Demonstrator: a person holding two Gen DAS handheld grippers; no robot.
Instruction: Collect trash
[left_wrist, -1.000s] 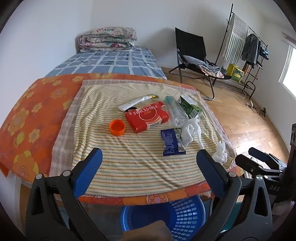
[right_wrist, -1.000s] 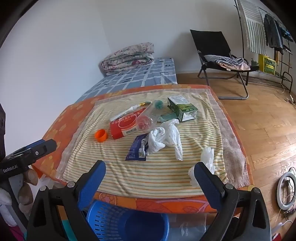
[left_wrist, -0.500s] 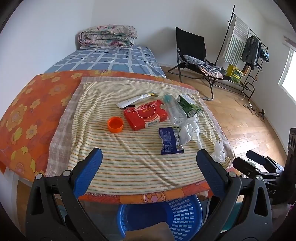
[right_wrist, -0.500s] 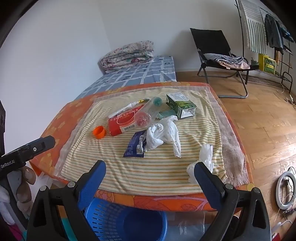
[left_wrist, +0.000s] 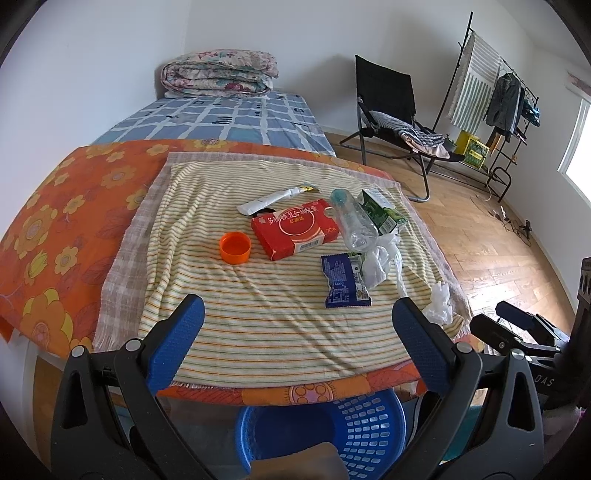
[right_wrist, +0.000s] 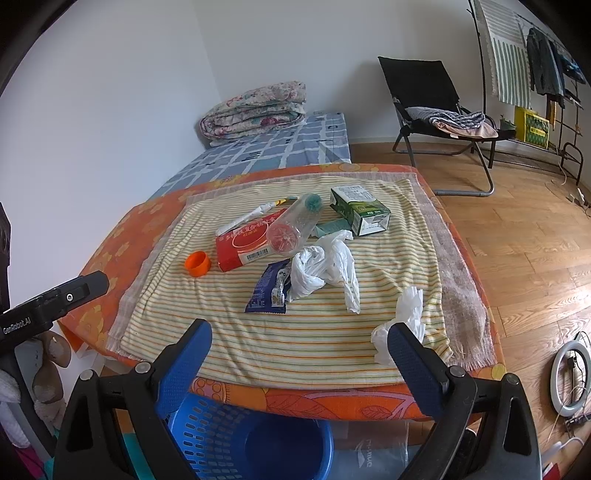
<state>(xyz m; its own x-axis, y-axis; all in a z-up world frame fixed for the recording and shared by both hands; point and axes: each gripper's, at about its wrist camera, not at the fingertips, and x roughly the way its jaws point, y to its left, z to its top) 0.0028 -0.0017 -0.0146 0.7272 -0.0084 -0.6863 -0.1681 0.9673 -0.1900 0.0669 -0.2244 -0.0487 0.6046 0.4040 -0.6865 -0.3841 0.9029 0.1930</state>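
Both grippers have pulled back a little from the table; the left gripper (left_wrist: 293, 325) and right gripper (right_wrist: 299, 350) have wide, empty jaws. The trash (right_wrist: 314, 269) lies untouched at 12 o'clock, the basket (right_wrist: 258, 439) at 6, so collecting has not begun.

Both grippers are the same build: chunky black plastic frames with triangular cutouts, silver screw heads at the pivots, and blue textured pads on the fingers. That goes for the left gripper (left_wrist: 297, 325) and the right gripper (right_wrist: 299, 350). Seen from the right wrist camera, the left one has white "GenRobot.AI" lettering on its side (its partner shows only "DAS", partly cut off).
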